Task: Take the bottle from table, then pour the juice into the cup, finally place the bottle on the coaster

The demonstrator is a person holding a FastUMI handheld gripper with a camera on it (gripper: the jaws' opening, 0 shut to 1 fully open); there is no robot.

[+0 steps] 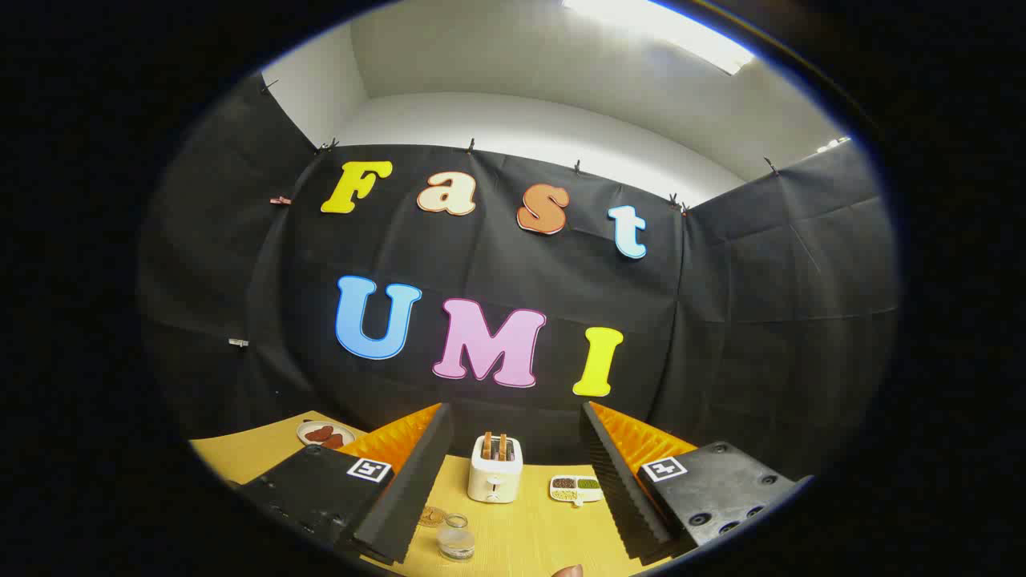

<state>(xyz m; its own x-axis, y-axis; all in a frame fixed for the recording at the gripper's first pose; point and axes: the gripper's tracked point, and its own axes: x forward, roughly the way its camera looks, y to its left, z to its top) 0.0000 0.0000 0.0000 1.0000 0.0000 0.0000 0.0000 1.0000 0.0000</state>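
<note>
My gripper [515, 410] is held above the yellow table [529, 529] with its two fingers wide open and nothing between them. Down between the fingers, close to the left one, stands a small clear glass cup [455, 539]. A round brown coaster [432, 516] lies flat just behind the cup, partly hidden by the left finger. At the nearest edge of the table a small rounded reddish top [568, 570] pokes into view; I cannot tell whether it belongs to the bottle.
A white toaster [494, 469] with two slices in it stands farther back between the fingers. To its right lies a small white tray [575, 489] with compartments of food. A plate [324, 434] of brown pieces sits beyond the left finger.
</note>
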